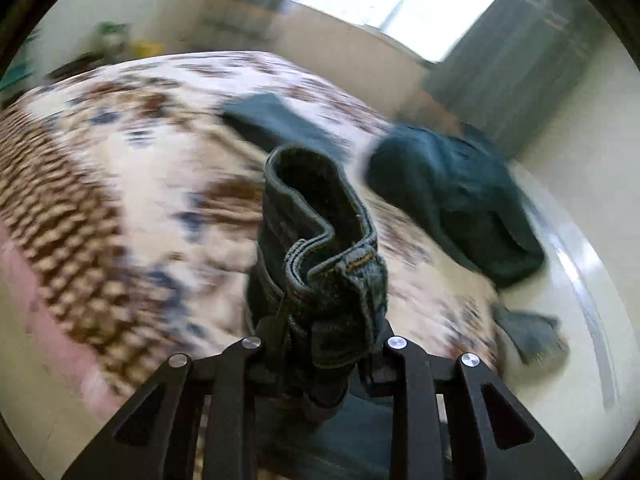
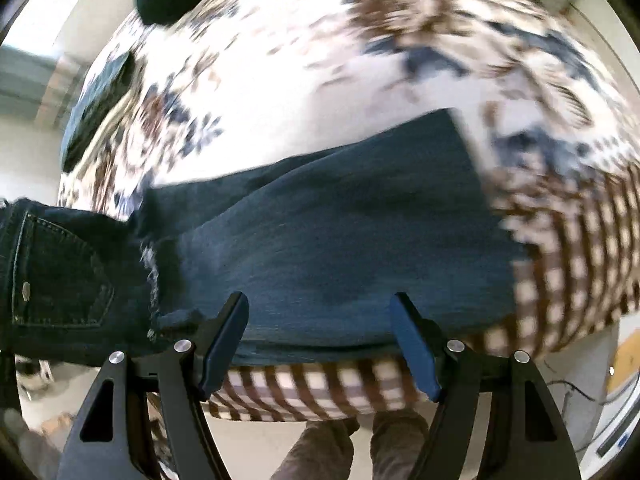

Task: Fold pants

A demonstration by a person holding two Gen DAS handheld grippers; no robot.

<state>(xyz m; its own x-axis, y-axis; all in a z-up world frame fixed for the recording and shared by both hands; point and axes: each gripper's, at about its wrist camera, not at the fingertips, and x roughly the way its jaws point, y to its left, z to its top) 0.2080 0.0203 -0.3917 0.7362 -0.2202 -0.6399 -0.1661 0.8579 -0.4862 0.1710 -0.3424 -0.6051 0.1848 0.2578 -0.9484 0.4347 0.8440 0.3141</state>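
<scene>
Dark blue jeans lie across the patterned bedspread, legs stretched toward the right in the right wrist view, back pocket at the left. My right gripper is open and empty, its fingers just above the near edge of the legs. My left gripper is shut on the jeans' waistband, which stands up bunched between its fingers. Both views are motion-blurred.
Other dark garments lie on the bed: one folded piece farther back, a heap at the right edge, a small piece near the floor. A window and curtain are behind. The bed edge is near.
</scene>
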